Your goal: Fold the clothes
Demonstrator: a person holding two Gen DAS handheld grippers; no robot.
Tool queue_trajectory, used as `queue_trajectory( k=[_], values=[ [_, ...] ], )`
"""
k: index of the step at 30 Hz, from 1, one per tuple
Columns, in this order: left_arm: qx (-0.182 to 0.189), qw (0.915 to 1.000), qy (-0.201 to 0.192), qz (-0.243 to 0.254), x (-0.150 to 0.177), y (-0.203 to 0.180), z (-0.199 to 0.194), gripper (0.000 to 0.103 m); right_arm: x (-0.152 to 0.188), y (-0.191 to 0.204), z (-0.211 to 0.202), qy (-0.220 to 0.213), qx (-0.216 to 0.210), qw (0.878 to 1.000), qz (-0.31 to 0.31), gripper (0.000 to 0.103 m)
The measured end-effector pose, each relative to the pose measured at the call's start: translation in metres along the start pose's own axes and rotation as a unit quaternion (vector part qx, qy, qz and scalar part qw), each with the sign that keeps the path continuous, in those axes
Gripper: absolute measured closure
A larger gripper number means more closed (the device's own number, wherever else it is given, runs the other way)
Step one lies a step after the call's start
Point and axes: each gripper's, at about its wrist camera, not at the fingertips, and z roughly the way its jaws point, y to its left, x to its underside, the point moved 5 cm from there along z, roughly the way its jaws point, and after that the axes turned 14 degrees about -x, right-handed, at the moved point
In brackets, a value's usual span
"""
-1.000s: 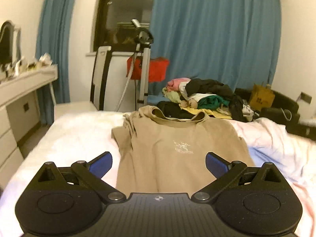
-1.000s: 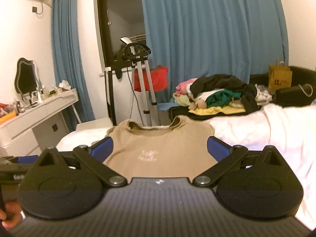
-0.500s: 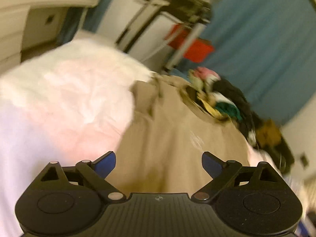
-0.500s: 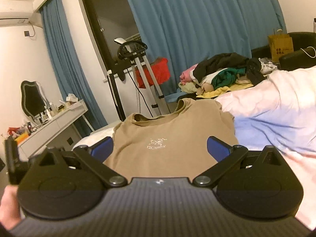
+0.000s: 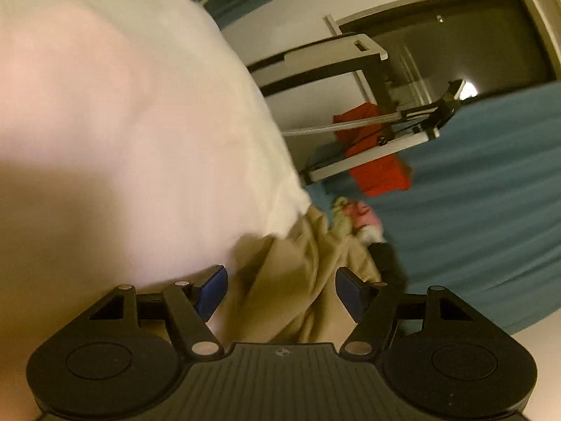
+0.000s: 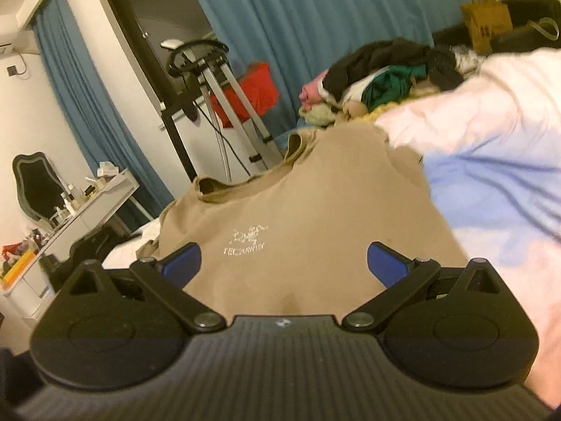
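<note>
In the left wrist view, the left gripper (image 5: 280, 291) is rolled hard to one side, so the room looks tipped over. Its blue-padded fingers (image 5: 211, 290) are spread apart, with a bunched fold of the tan T-shirt (image 5: 298, 280) lying between them; whether either pad touches the cloth cannot be told. The white bedding (image 5: 122, 122) fills the left and far part of this view, blurred. To the right of the shirt sit a red cloth (image 5: 378, 154) on a metal stand (image 5: 368, 154), a blue curtain (image 5: 491, 210) and a dark window (image 5: 455, 35).

In the right wrist view, the right gripper (image 6: 284, 263) hangs low over the near part of the tan T-shirt (image 6: 298, 217), which lies flat on the bed, chest logo up and collar toward the far side. Its fingers (image 6: 385, 265) stand wide apart and hold nothing. The pale bedding (image 6: 491, 175) rises in folds on the right. Beyond the collar, a pile of clothes (image 6: 378, 73) lies at the far edge of the bed. The red cloth (image 6: 252, 87) and metal stand (image 6: 224, 105) are far left of centre, and a white dresser (image 6: 87, 207) with a mirror (image 6: 35, 186) stands at the far left. A brown paper bag (image 6: 485, 24) is at the far right.
</note>
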Motion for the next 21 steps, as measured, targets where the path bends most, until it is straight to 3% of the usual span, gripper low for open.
queue_trajectory(
  k=[3, 5, 6, 7, 8, 14, 18, 21],
  values=[
    [0.025, 0.9987, 0.044, 0.007, -0.009, -0.017, 0.03, 0.033, 0.004, -0.009, 0.013, 0.008, -0.008, 1.0, 0.012, 0.0],
    [0.029, 0.998, 0.057, 0.0, -0.015, -0.022, 0.042, 0.04, 0.006, -0.012, 0.02, 0.012, -0.016, 1.0, 0.022, 0.0],
    [0.031, 0.9979, 0.057, -0.003, -0.018, -0.023, 0.044, 0.056, 0.008, -0.013, 0.024, 0.014, -0.021, 0.999, 0.027, 0.0],
    [0.031, 0.9984, 0.048, -0.003, -0.021, -0.023, 0.041, 0.082, 0.01, -0.014, 0.027, 0.016, -0.022, 0.999, 0.028, 0.0],
    [0.032, 0.9987, 0.038, -0.003, -0.024, -0.022, 0.037, 0.091, 0.011, -0.014, 0.031, 0.018, -0.024, 0.999, 0.03, 0.0],
    [0.051, 0.9986, -0.017, 0.004, -0.051, -0.018, -0.005, 0.096, 0.016, -0.022, 0.034, 0.026, -0.013, 0.998, 0.048, 0.0],
    [0.033, 0.9961, -0.066, 0.048, -0.078, -0.009, -0.058, 0.099, 0.012, -0.023, 0.027, 0.017, -0.008, 0.999, 0.05, 0.0],
    [0.011, 0.9949, -0.068, 0.073, -0.083, -0.006, -0.057, 0.094, 0.01, -0.02, 0.022, 0.014, -0.006, 0.999, 0.043, 0.0]
  ],
)
